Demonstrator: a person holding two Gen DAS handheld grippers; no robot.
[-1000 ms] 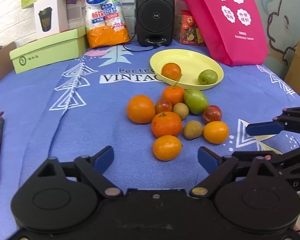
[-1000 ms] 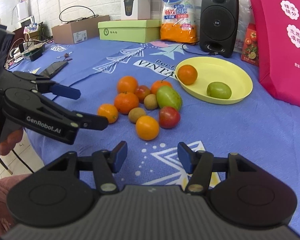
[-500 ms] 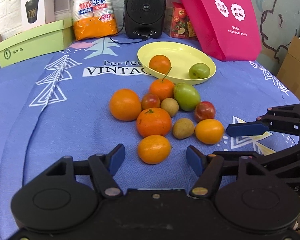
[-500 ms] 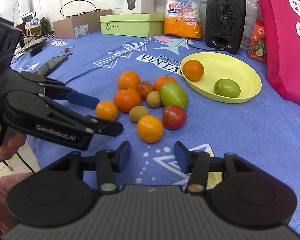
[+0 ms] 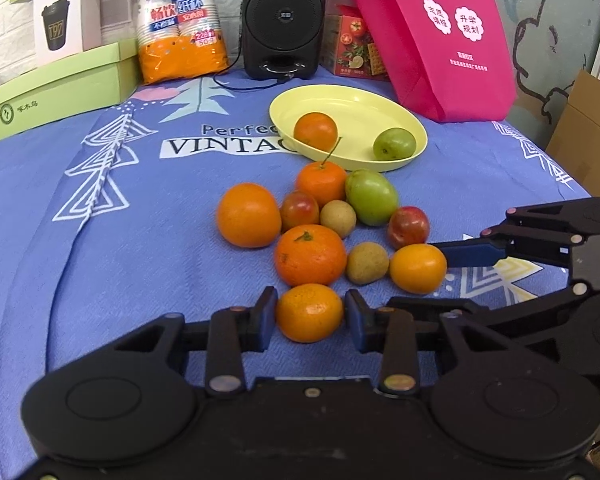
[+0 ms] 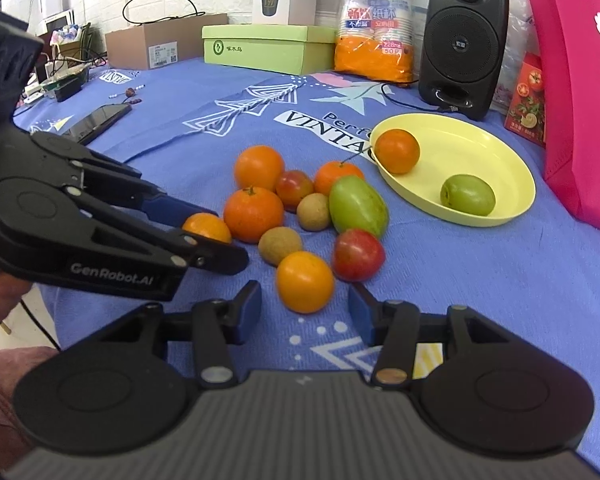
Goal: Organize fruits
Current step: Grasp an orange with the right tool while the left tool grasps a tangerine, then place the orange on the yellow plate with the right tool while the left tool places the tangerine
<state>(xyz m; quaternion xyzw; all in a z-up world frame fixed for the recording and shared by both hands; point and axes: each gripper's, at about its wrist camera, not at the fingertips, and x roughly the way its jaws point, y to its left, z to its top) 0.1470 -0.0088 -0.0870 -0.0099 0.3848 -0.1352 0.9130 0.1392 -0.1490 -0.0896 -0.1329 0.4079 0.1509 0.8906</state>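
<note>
A pile of oranges, kiwis, red plums and a green mango [image 5: 371,197] lies on the blue cloth. A yellow plate [image 5: 416,136] behind it holds an orange [image 5: 315,131] and a green fruit [image 5: 394,143]. My left gripper [image 5: 309,314] has its pads against both sides of the nearest small orange [image 5: 309,312], which rests on the cloth. My right gripper [image 6: 305,312] is open, its fingers on either side of another small orange [image 6: 305,281], apart from it. The left gripper also shows in the right wrist view [image 6: 216,240].
A black speaker [image 5: 282,16], a pack of paper cups [image 5: 178,20], a green box [image 5: 60,88] and a pink bag [image 5: 440,36] stand along the back. A phone [image 6: 98,120] lies at the cloth's left edge. A cardboard box [image 5: 588,136] stands off the right edge.
My left gripper moved forward and closed around the nearest small orange. My right gripper moved forward until its open fingers flank the other small orange.
</note>
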